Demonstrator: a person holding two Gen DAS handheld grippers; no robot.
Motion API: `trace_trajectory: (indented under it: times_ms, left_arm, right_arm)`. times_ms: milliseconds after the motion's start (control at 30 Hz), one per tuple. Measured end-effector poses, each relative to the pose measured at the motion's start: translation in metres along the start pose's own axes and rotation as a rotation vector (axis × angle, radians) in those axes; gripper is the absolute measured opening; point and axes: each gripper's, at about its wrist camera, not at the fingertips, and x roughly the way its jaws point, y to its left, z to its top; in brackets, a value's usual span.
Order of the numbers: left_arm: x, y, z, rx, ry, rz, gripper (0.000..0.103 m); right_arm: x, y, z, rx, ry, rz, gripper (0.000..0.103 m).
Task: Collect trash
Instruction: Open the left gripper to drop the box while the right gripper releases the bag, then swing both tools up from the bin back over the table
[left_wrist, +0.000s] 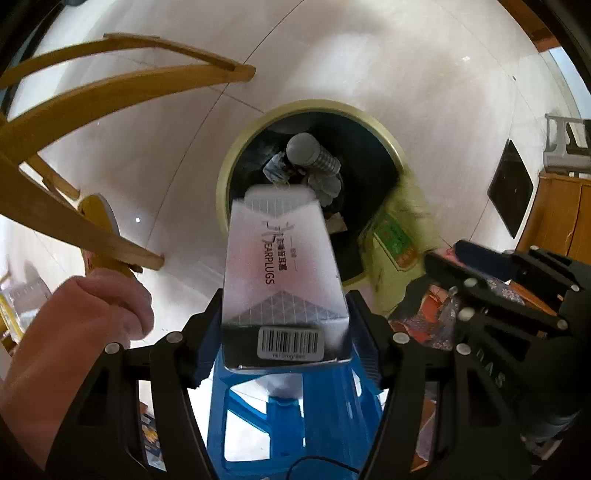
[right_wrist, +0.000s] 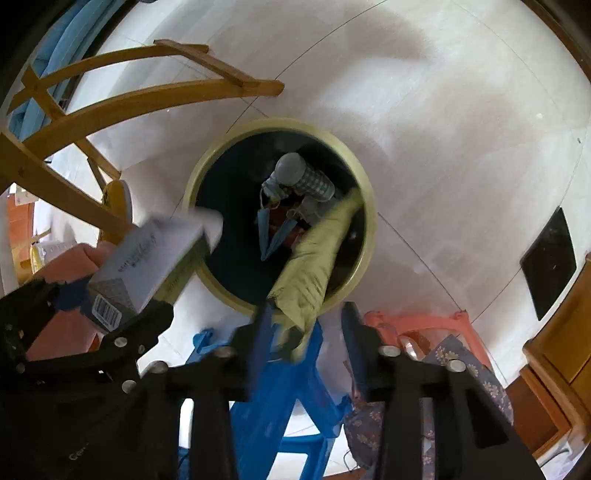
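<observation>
A round bin with a pale green rim (left_wrist: 384, 133) (right_wrist: 364, 177) stands on the white floor below both grippers and holds a grey cup, a face mask and other trash. My left gripper (left_wrist: 284, 328) is shut on a white earplugs box (left_wrist: 280, 266) and holds it over the bin's near edge; the box also shows in the right wrist view (right_wrist: 147, 258). My right gripper (right_wrist: 306, 325) is open. A yellow-green packet (right_wrist: 314, 258) (left_wrist: 395, 240), blurred, is dropping from between its fingers into the bin.
A wooden chair frame (left_wrist: 92, 85) (right_wrist: 110, 99) stands left of the bin. A blue plastic stool (left_wrist: 291, 417) (right_wrist: 288, 398) is below the grippers, with a pink stool (right_wrist: 417, 325) and patterned cloth (right_wrist: 458, 365) to the right. A wooden cabinet (left_wrist: 561, 218) is at far right.
</observation>
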Motion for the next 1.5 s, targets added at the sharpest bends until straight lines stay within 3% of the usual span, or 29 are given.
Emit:
trace_trajectory:
  times_ms: [233, 600, 833, 1000, 1133, 1200, 1367, 1500]
  left_arm:
    - [-0.001, 0.008, 0.0, -0.035, -0.002, -0.009, 0.072]
    - [-0.024, 0.006, -0.016, -0.052, -0.039, -0.018, 0.073]
    - [-0.049, 0.0, -0.036, -0.077, -0.034, -0.063, 0.073]
    - [-0.069, -0.009, -0.057, -0.073, -0.004, -0.092, 0.073]
    - [-0.1, -0.023, -0.079, -0.032, -0.001, -0.117, 0.073]
    - [-0.123, -0.032, -0.091, 0.012, -0.027, -0.111, 0.073]
    - [-0.203, -0.043, -0.119, 0.124, -0.154, -0.101, 0.073]
    - [-0.266, -0.029, -0.136, 0.168, -0.244, -0.115, 0.073]
  right_arm:
    - [-0.003, -0.001, 0.002, 0.011, -0.013, -0.01, 0.042]
    - [-0.022, 0.0, -0.014, -0.019, -0.026, -0.067, 0.042]
    - [-0.06, -0.004, -0.038, 0.0, -0.011, -0.105, 0.042]
    - [-0.102, -0.014, -0.057, 0.065, 0.013, -0.086, 0.042]
    - [-0.15, -0.014, -0.076, 0.048, -0.015, -0.075, 0.043]
    - [-0.177, -0.012, -0.087, 0.026, -0.041, -0.087, 0.048]
    - [-0.246, -0.009, -0.104, 0.03, -0.106, -0.039, 0.05]
    - [-0.305, 0.004, -0.109, 0.015, -0.185, 0.004, 0.05]
